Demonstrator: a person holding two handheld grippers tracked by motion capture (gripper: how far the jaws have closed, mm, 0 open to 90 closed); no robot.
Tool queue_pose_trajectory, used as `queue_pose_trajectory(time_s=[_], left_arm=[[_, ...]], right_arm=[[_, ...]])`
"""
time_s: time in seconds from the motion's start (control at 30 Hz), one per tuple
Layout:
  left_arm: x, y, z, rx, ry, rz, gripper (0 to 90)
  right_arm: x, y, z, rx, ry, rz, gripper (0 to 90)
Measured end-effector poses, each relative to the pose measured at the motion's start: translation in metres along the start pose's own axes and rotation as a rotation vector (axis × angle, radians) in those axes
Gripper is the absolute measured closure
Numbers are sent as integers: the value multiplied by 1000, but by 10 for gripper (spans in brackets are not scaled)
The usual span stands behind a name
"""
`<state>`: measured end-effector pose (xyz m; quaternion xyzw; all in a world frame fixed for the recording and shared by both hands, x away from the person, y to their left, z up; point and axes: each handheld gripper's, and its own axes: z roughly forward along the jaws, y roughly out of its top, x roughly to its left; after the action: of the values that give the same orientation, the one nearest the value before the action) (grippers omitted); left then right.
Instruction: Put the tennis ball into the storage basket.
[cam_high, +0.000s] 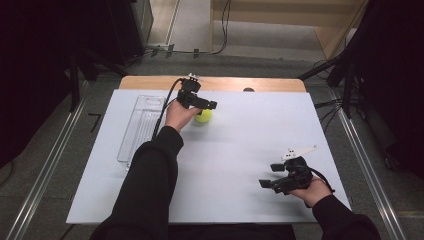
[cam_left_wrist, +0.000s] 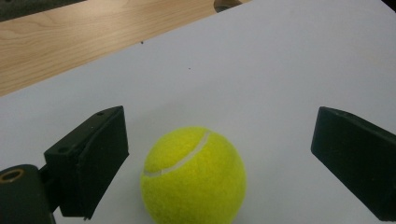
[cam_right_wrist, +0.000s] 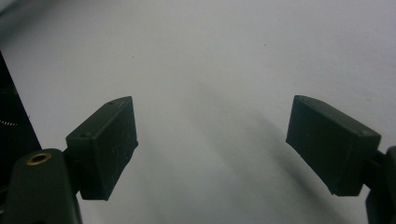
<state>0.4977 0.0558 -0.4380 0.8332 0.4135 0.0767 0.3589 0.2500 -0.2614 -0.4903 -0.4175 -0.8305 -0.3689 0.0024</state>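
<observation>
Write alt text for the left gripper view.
A yellow tennis ball sits on a white table surface between the open black jaws of the left gripper, neither jaw touching it. A strip of bare wood tabletop runs along the far edge.

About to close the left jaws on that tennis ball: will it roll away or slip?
The tennis ball is round and rests free on the flat white sheet, so a one-sided nudge would probably roll it. Its fuzzy felt should grip well. It sits between the open left gripper jaws, nearer one, so expect slight shifting.
</observation>
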Motion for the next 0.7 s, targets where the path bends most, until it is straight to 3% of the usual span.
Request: queue_pose_trajectory(time_s=[0.7], left_arm=[[2,-5,11,16,9,-9,43]], right_arm=[[0,0,0,0,0,0,143]])
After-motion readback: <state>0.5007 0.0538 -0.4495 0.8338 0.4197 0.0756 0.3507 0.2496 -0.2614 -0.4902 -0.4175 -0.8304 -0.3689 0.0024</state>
